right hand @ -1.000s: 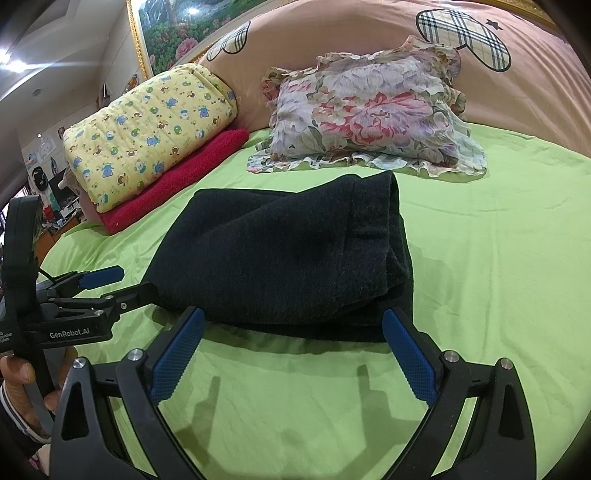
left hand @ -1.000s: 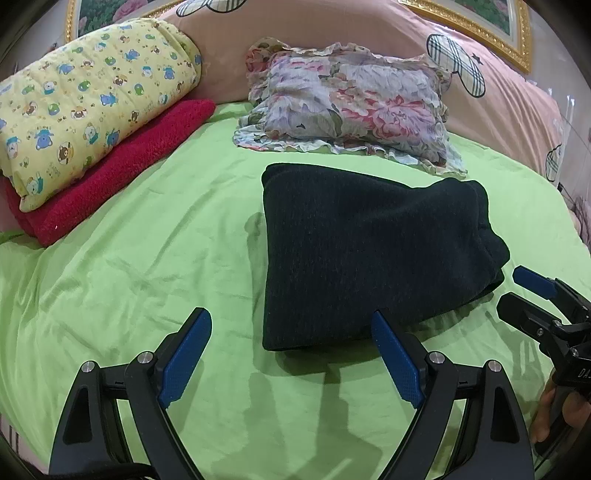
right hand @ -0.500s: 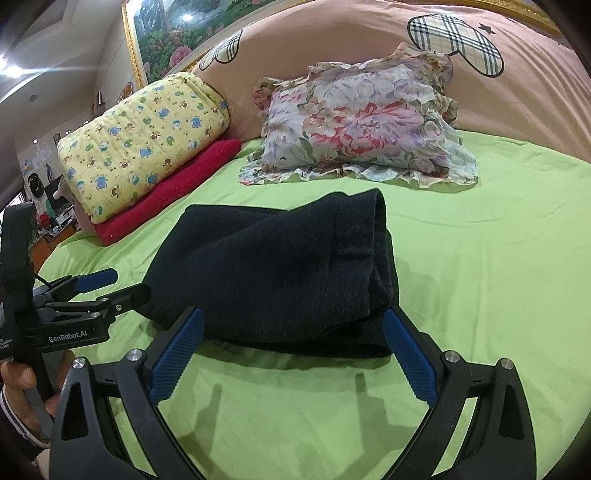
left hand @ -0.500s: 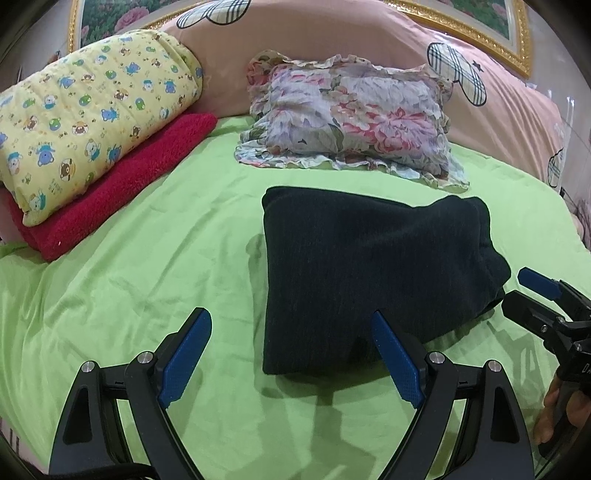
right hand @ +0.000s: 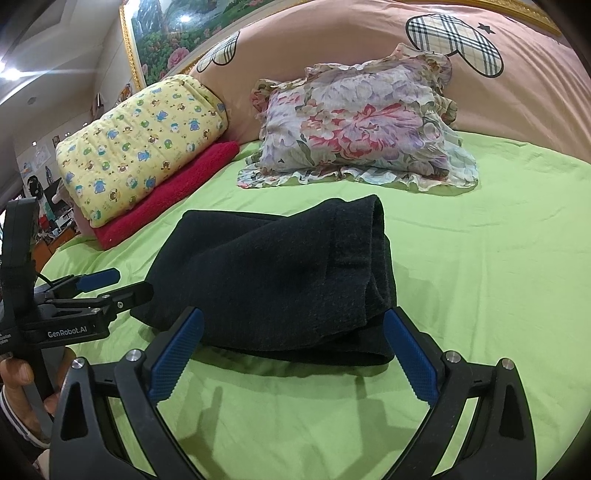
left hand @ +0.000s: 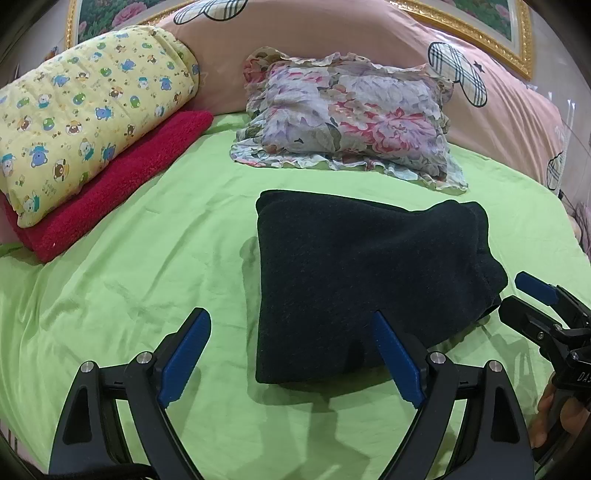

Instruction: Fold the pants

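Note:
Dark navy pants lie folded into a thick rectangular bundle on the green bed sheet; they also show in the right wrist view. My left gripper is open and empty, just short of the bundle's near edge. My right gripper is open and empty, just short of the bundle's near right edge. The right gripper also shows at the right of the left wrist view; the left gripper shows at the left of the right wrist view. Neither touches the pants.
A floral pillow lies behind the pants. A yellow patterned quilt rests on a red blanket at the back left. A pink headboard cushion runs along the back.
Both grippers have drawn back and up a little from the folded pants. The pants lie unmoved.

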Available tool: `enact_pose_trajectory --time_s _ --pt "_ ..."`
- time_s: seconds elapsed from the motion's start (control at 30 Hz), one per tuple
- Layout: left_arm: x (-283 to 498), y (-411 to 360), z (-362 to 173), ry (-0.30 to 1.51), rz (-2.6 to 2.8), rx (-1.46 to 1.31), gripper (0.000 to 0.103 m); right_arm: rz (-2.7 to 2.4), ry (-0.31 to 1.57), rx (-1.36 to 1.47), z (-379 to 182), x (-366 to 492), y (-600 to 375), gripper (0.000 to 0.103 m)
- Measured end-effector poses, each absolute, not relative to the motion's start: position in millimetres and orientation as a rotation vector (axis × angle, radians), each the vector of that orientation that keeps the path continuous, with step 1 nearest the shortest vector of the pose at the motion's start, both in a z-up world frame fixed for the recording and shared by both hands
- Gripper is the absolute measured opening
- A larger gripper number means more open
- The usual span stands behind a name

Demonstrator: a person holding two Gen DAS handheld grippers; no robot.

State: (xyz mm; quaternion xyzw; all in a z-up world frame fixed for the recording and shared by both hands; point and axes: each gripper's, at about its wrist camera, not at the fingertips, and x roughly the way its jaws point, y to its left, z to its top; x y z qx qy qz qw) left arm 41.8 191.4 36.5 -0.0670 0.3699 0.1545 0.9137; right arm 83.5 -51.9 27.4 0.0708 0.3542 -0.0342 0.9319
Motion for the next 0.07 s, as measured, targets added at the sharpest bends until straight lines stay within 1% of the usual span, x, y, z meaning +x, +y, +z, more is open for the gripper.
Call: enact_pose_trajectory --time_s 0.07 --pt "42.6 190.2 36.1 0.764 0.314 -0.141 0.09 -0.07 0.726 0.142 26.7 83.2 -52.3 0.098"
